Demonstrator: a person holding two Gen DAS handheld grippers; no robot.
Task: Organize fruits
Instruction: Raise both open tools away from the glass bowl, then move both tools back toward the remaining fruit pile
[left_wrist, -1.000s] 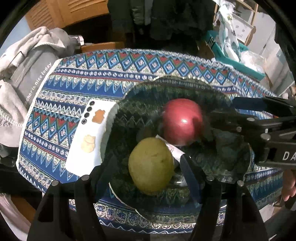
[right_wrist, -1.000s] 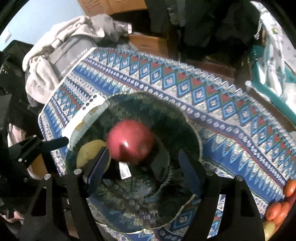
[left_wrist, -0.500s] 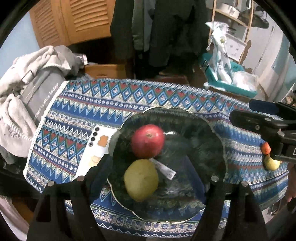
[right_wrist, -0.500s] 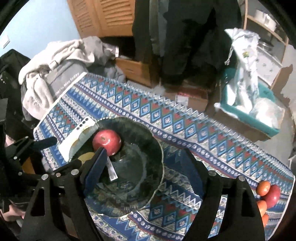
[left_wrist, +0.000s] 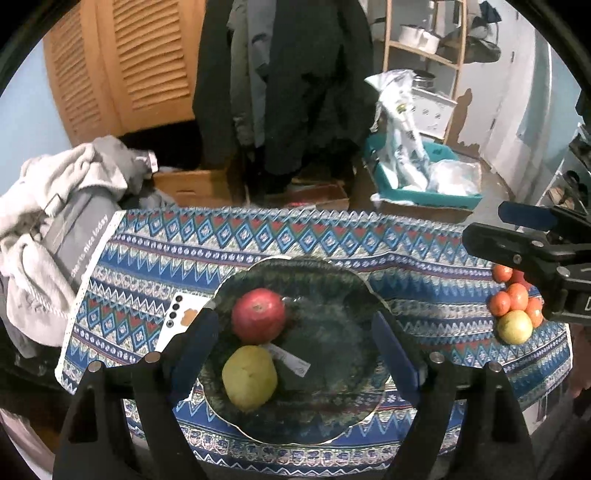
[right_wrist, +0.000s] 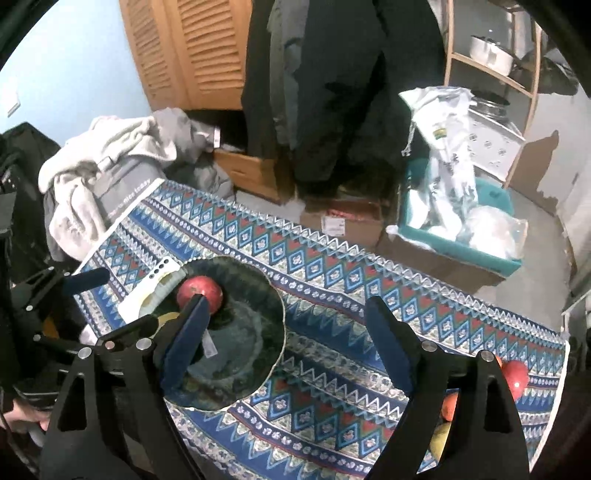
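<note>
With a red apple (left_wrist: 258, 315) and a yellow-green pear (left_wrist: 249, 377) already on the dark plate (left_wrist: 332, 295), both grippers, left gripper (left_wrist: 295, 352) and right gripper (right_wrist: 284, 347), have just been opening and hold nothing, and the remaining fruit pile (left_wrist: 515, 308) lies far off to the right, nearer the right one.

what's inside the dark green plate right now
A red apple, a yellow-green fruit and a small white label lie in the plate. Anything beneath the fruit is hidden.
</note>
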